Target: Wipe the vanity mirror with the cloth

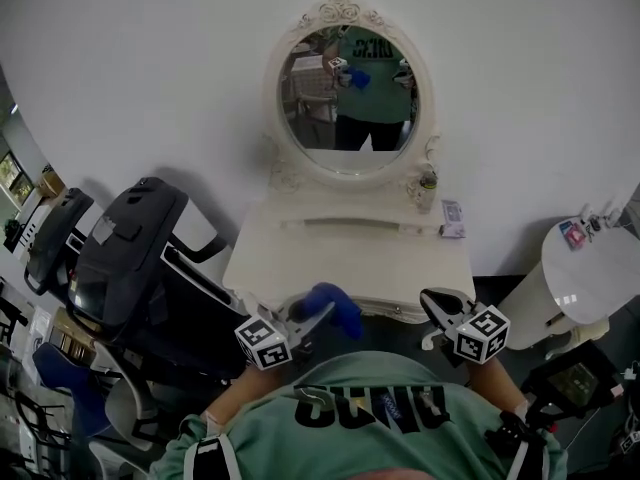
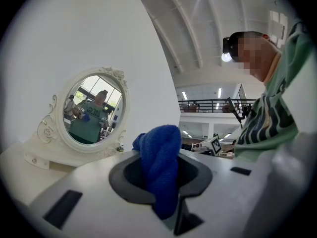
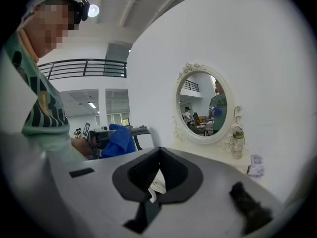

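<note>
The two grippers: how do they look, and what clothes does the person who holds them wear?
The left gripper and the right gripper each have a pale grey body, dark tips and a cube with black-and-white square markers. The person wears a green shirt with dark lettering, and black straps at the shoulders.

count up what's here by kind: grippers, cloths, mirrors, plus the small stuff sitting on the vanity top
grippers: 2 (left gripper, right gripper)
blue cloth: 1
vanity mirror: 1
small bottle: 1
packet: 1
total: 6
</note>
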The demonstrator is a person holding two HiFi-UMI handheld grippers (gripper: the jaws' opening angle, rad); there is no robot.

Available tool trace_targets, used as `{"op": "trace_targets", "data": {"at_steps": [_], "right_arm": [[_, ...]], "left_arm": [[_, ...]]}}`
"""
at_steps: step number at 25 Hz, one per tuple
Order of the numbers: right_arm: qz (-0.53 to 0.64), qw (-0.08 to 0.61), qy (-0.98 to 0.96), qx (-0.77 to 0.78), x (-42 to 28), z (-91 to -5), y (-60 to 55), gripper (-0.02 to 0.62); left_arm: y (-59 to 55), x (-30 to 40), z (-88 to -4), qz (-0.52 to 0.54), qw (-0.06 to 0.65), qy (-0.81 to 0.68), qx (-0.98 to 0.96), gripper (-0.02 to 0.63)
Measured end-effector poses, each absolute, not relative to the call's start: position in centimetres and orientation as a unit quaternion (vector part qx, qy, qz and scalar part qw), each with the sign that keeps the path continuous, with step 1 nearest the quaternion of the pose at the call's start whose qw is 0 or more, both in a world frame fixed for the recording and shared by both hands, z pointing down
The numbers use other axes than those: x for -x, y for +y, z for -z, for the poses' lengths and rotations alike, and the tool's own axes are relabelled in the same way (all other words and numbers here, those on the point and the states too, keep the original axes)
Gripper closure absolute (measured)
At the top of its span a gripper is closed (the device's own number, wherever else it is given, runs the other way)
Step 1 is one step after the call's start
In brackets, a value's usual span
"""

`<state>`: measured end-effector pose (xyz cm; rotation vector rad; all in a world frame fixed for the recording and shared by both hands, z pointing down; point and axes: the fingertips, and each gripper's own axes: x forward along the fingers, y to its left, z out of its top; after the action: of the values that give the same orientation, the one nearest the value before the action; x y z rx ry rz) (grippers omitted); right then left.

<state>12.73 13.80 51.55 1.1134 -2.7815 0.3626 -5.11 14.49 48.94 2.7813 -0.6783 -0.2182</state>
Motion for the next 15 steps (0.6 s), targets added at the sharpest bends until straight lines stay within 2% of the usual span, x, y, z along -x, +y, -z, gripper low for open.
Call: {"op": "trace_targets", "data": {"at_steps": [8,15], "right_arm": [[-0.146,0.063,-0.916,-0.368,-13.6,-54.2,11.3,0.583],[-0.128,0.077,-0.907,-0.393,-9.4,-54.3,4.9,0.583]], "left_arm": [[12.1,4.1,-50.4,0.056,0.143,-0.231,-0.961,0.514],[4.5,7.5,-51.3,0.074,0.148,-0.191,-0.967,0.514]]}}
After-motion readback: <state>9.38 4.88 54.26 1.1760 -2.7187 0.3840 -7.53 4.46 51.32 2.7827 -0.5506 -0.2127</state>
